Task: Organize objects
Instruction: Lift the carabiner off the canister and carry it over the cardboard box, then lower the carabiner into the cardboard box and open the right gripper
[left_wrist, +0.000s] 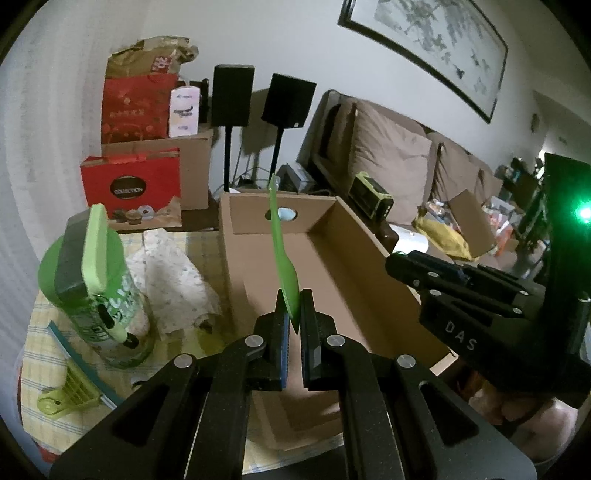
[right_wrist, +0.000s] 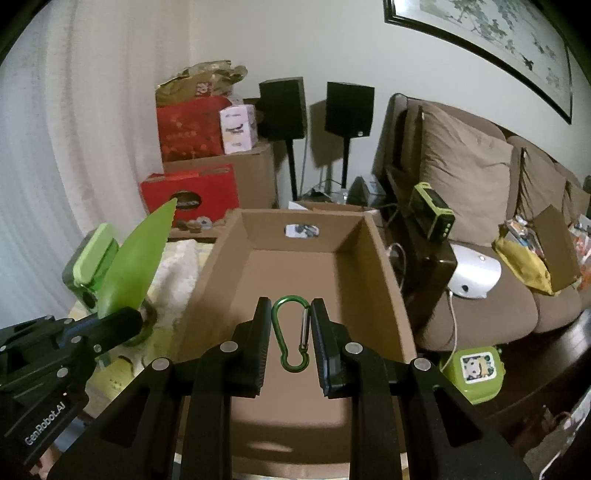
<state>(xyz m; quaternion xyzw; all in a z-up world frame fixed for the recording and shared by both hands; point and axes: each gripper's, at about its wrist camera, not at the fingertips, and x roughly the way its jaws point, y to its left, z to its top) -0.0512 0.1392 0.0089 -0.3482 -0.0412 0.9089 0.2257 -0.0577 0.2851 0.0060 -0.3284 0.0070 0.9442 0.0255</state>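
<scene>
My left gripper (left_wrist: 293, 314) is shut on a thin green plastic knife (left_wrist: 282, 254), seen edge-on and sticking up over the open cardboard box (left_wrist: 255, 210). In the right wrist view the same knife (right_wrist: 136, 266) shows its broad serrated blade at the left, held by the left gripper (right_wrist: 118, 321). My right gripper (right_wrist: 290, 332) is shut on a green carabiner (right_wrist: 284, 332), held flat between the pads above the cardboard box (right_wrist: 384, 280). The right gripper (left_wrist: 402, 264) appears at the right of the left wrist view. The box looks bare inside.
A green-lidded bottle (left_wrist: 99, 280), a crumpled patterned cloth (left_wrist: 173, 273) and a lime clip (left_wrist: 70, 391) lie on the checked tablecloth left of the box. Red gift boxes (left_wrist: 129, 184) and speakers (left_wrist: 232, 96) stand behind. A brown sofa (right_wrist: 480, 258) and a green lunch box (right_wrist: 474, 373) sit to the right.
</scene>
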